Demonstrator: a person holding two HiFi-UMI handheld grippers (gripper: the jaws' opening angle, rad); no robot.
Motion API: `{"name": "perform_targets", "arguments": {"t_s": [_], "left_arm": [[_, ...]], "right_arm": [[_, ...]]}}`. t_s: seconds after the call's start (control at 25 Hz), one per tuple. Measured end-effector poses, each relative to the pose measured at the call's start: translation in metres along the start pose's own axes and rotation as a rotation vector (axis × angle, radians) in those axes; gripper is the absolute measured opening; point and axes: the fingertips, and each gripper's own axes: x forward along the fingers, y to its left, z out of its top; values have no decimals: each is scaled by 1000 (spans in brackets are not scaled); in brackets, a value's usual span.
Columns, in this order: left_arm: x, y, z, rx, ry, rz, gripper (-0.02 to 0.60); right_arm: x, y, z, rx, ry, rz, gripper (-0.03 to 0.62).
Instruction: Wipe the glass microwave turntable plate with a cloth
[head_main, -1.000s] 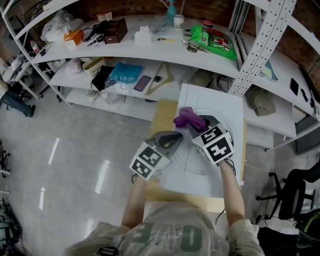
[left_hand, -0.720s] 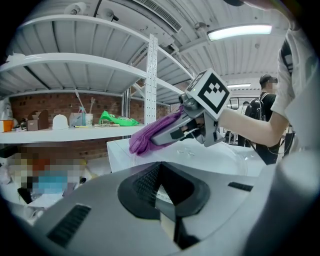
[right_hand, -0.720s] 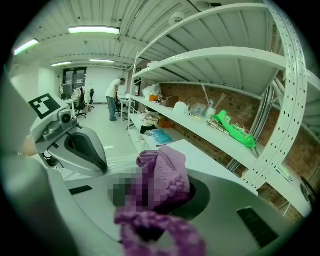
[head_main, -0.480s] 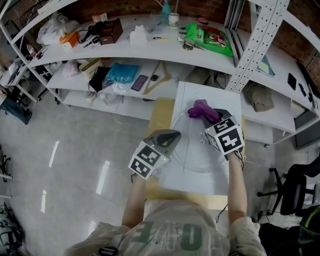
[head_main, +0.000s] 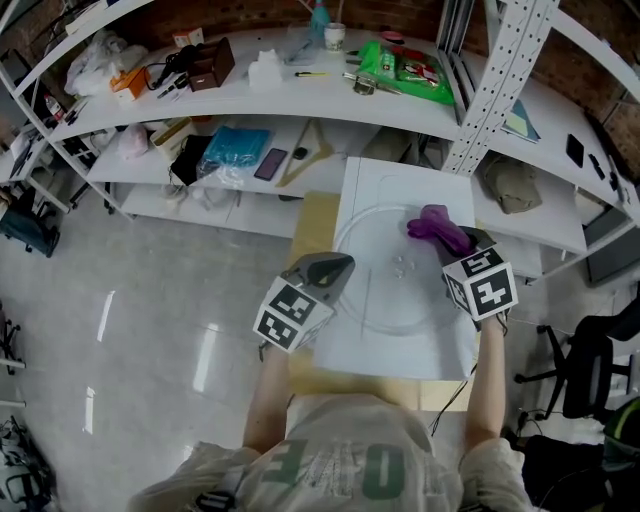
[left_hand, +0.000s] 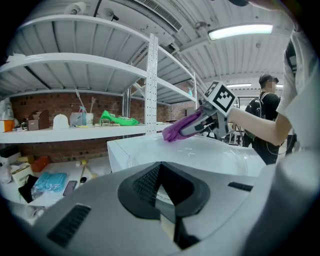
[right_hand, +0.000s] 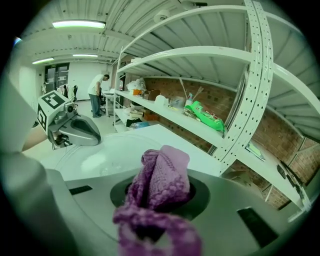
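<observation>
I see workshop or lab: white metal shelves with clutter, brick wall, strip lamp, office chair.

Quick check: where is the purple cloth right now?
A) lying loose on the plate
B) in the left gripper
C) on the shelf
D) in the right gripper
D: the purple cloth is bunched between the jaws of the right gripper, at the right side of the glass plate.

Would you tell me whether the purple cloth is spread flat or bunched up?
Bunched up: the purple cloth is a crumpled wad clamped in the right gripper.
</observation>
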Motion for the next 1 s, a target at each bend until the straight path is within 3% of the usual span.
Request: {"name": "perform_targets", "arguments": {"t_s": [0.32, 0.8, 1.0], "left_arm": [[0, 0, 0, -4, 6, 7, 0], [-1, -1, 1, -1, -9, 31, 0], [-2, 0, 1, 4, -17, 35, 0]], "right_arm": [[-49, 13, -33, 12, 8, -30, 54], [-105, 83, -61, 37, -10, 63, 54], [-106, 117, -55, 40, -31, 166, 54]]}}
